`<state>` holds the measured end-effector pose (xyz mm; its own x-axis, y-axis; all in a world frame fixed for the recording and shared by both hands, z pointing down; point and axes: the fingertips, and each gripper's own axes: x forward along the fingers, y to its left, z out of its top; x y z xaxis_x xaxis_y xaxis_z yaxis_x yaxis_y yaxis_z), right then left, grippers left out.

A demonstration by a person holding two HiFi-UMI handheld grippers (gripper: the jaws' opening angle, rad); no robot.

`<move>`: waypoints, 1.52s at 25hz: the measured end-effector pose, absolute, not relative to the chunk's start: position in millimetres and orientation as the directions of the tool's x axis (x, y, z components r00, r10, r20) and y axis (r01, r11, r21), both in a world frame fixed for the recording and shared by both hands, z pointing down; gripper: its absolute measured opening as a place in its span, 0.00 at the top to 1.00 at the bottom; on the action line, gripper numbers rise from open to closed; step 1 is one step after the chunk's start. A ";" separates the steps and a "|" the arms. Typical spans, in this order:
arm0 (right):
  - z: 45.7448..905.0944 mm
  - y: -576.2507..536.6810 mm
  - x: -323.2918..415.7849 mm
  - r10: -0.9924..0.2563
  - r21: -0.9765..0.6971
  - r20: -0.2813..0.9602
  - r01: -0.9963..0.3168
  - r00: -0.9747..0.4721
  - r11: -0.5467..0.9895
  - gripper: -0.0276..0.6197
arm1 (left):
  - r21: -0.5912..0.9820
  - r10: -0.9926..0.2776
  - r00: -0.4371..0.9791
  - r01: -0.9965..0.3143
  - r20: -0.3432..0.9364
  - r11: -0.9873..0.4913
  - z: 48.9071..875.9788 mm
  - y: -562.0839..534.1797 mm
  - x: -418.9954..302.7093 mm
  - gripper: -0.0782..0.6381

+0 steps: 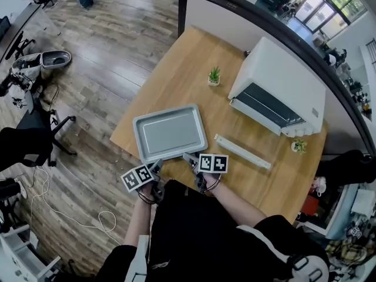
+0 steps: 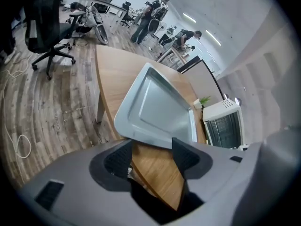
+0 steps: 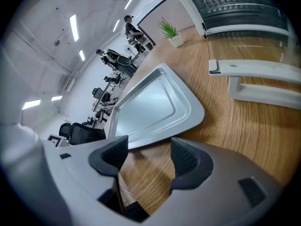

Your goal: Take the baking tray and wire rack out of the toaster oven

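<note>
A shallow grey rectangular metal baking tray (image 1: 170, 133) lay flat on the light wooden tabletop (image 1: 176, 81), out of the oven and close to the tabletop's near edge, its long side turned toward the person. It was empty, its rolled rim showing all the way round.

The left gripper (image 1: 157, 165) sat just off the tray's near left corner, angled down at the wood. In the left gripper view its dark ribbed pads stood well spread, with only bare tabletop between them. The tray's near rim ran across just beyond the tips, and neither pad pressed on it.

The right gripper (image 1: 190, 157) sat just beside the tray's near right corner, tilted down in the same way. In the right gripper view its jaws were likewise spread wide, with wood grain between them. The tray's rounded corner lay just ahead of the fingertips, apart from both pads. Neither gripper held anything.

The boxy white toaster oven (image 1: 282, 81) stood well apart from the tray, at the far right of the tabletop. Its glass door was dropped open toward the person, and the door's long white handle (image 1: 242, 151) lay between the oven and the right gripper. A small green potted plant (image 1: 214, 76) in a white pot stood beyond the tray, left of the oven. Dark wood-plank floor (image 1: 100, 57) surrounded the tabletop.
</note>
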<state>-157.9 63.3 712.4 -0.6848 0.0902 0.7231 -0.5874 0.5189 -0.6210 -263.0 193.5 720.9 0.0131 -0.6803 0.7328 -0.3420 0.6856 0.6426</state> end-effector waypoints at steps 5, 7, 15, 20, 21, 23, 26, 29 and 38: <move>709.1 68.6 -156.3 0.095 -0.615 0.723 -0.575 -0.684 0.540 0.50 | 0.613 -0.673 0.041 -0.459 0.738 0.643 705.6 191.0 -249.9 0.53; 705.5 68.8 -153.6 0.083 -0.599 0.723 -0.563 -0.685 0.570 0.51 | 0.596 -0.683 0.038 -0.523 0.730 0.609 697.6 184.9 -247.1 0.54; 642.3 40.0 -150.8 -0.152 -0.311 0.645 -0.439 -0.749 0.843 0.54 | 0.435 -0.754 0.002 -0.818 0.656 0.376 648.6 121.2 -240.5 0.59; 620.8 13.2 -134.6 -0.262 -0.230 0.604 -0.479 -0.753 0.847 0.54 | 0.400 -0.800 0.058 -0.886 0.597 0.234 624.2 74.5 -222.3 0.59; 618.1 7.3 -129.5 -0.283 -0.224 0.598 -0.495 -0.750 0.839 0.54 | 0.392 -0.806 0.068 -0.896 0.589 0.210 620.4 66.1 -218.3 0.59; 612.6 -3.6 -117.0 -0.326 -0.213 0.585 -0.528 -0.743 0.822 0.54 | 0.375 -0.816 0.090 -0.913 0.571 0.161 613.2 50.1 -209.1 0.59; 604.0 -18.4 -94.8 -0.396 -0.186 0.564 -0.579 -0.724 0.794 0.54 | 0.355 -0.828 0.133 -0.931 0.544 0.084 604.6 27.5 -192.6 0.59; 596.5 -31.5 -71.8 -0.459 -0.164 0.548 -0.628 -0.699 0.761 0.55 | 0.352 -0.833 0.177 -0.936 0.525 0.022 599.3 8.1 -174.9 0.59; 586.3 -64.2 -0.7 -0.594 -0.197 0.526 -0.767 -0.608 0.610 0.55 | 0.425 -0.807 0.324 -0.899 0.494 -0.100 594.8 -41.1 -114.0 0.59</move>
<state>-0.7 -64.2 586.3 -0.6081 -0.5944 0.5262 -0.7672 0.6103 -0.1972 -114.0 -41.1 594.8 0.3236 -0.8067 0.4945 -0.8995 -0.1001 0.4254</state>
